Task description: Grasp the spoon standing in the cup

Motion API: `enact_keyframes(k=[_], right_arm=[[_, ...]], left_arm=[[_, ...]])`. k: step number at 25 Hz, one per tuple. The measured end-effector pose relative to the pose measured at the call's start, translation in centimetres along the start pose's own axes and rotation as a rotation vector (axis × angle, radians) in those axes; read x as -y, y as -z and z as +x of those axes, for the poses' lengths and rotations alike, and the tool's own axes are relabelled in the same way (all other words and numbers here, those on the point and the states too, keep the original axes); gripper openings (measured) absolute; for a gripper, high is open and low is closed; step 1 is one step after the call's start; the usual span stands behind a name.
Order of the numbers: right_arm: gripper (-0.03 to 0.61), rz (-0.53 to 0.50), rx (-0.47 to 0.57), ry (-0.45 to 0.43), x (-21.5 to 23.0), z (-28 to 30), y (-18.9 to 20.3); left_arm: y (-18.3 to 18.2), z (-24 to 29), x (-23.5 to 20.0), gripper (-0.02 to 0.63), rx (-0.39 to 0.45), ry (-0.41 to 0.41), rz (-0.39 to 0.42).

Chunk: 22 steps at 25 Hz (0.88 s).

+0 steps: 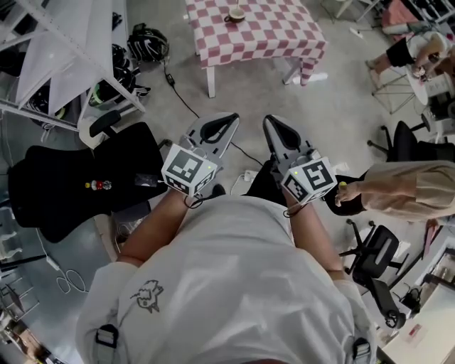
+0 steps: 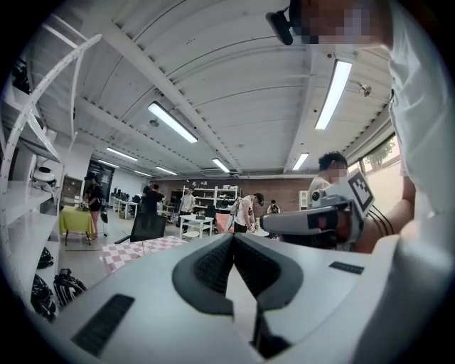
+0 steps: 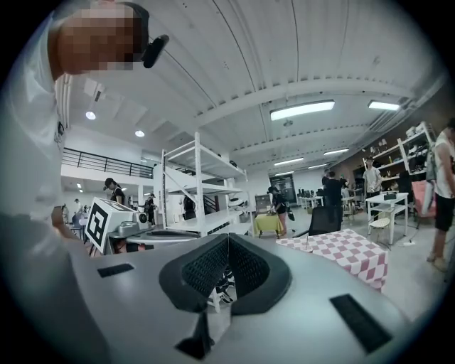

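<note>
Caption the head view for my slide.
Shut and empty, the left tool and right tool hover short of the cup on the checkered table.

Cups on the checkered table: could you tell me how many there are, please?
1: the cup stands on the table at the head view's top edge. The table runs out of frame, so more may be hidden.

A pink-checked worktop (image 1: 263, 35) stood far ahead on the grey floor (image 1: 341, 106). A black chair (image 1: 71, 181) sat left, near a white rack (image 1: 64, 57). A black cable (image 1: 181, 96) crossed the floor.
</note>
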State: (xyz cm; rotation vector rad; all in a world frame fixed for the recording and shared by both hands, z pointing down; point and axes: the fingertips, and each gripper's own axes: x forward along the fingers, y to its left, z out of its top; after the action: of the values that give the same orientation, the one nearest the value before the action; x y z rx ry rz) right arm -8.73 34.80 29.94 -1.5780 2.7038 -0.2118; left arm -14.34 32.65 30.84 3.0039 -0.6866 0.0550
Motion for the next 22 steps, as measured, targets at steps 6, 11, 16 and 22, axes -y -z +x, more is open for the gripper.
enact_keyframes(k=[6, 11, 16, 22], right_arm=[[0.031, -0.003, 0.005, -0.035, 1.6, 4.0, 0.2], [0.031, 0.027, 0.022, -0.065, 6.1, 7.2, 0.4], [0.031, 0.051, 0.03, -0.108, 11.4, 12.8, 0.4], [0.031, 0.059, 0.025, -0.149, 21.1, 17.5, -2.0]], left_arm=[[0.3, 1.9, -3.8, 0.014, -0.001, -0.017, 0.004], [0.5, 5.3, -6.6, 0.014, -0.028, -0.035, 0.03], [1.4, 10.0, -12.0, 0.014, -0.053, -0.068, 0.027], [-0.4, 19.7, -17.3, 0.014, -0.047, -0.109, 0.014]])
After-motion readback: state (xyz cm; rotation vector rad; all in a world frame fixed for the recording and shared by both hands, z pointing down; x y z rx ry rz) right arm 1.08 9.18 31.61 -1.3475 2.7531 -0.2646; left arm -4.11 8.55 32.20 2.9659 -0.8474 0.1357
